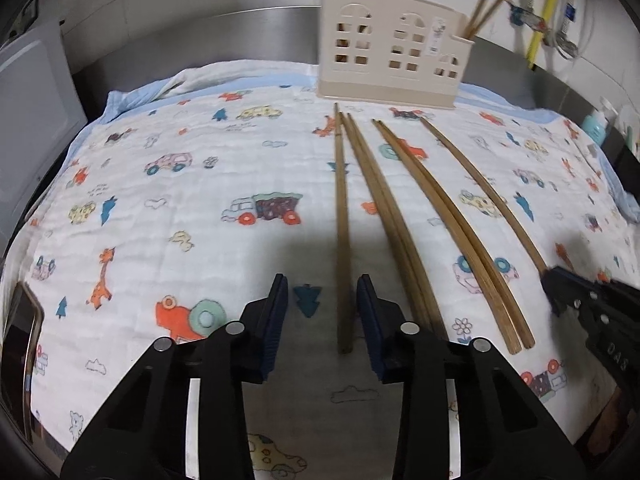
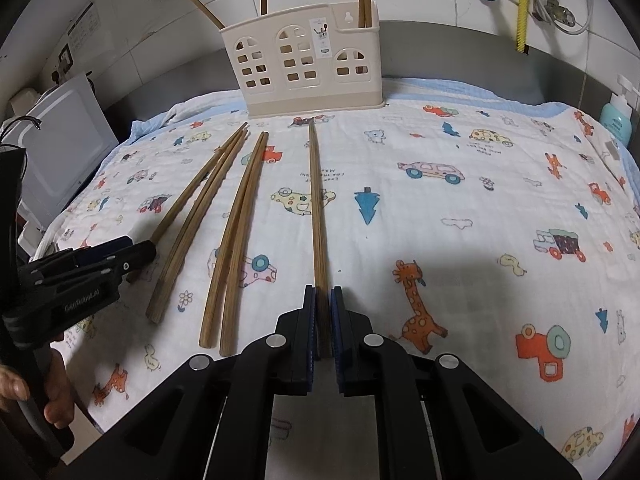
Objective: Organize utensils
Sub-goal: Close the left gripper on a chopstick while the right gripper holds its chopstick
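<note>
Several wooden chopsticks lie side by side on a cartoon-print cloth (image 1: 160,208), pointing at a cream, house-shaped utensil holder (image 1: 392,60) (image 2: 308,68) with more chopsticks standing in it. My left gripper (image 1: 322,280) is open. The leftmost chopstick (image 1: 341,208) lies between its pads, closer to the right one and touching neither. My right gripper (image 2: 322,290) is shut on the near end of the rightmost chopstick (image 2: 316,200) (image 1: 480,184), which still rests on the cloth. Two pairs (image 1: 384,208) (image 1: 448,216) lie between those singles. Each gripper appears in the other's view (image 1: 560,292) (image 2: 140,250).
A white appliance (image 2: 68,140) stands left of the cloth, and a teal bottle (image 2: 618,116) sits at the far right. Pipes and valves (image 2: 520,8) run along the tiled wall behind. A hand (image 2: 16,392) holds the left gripper's handle. A dark shiny object (image 1: 20,360) lies at the cloth's near left.
</note>
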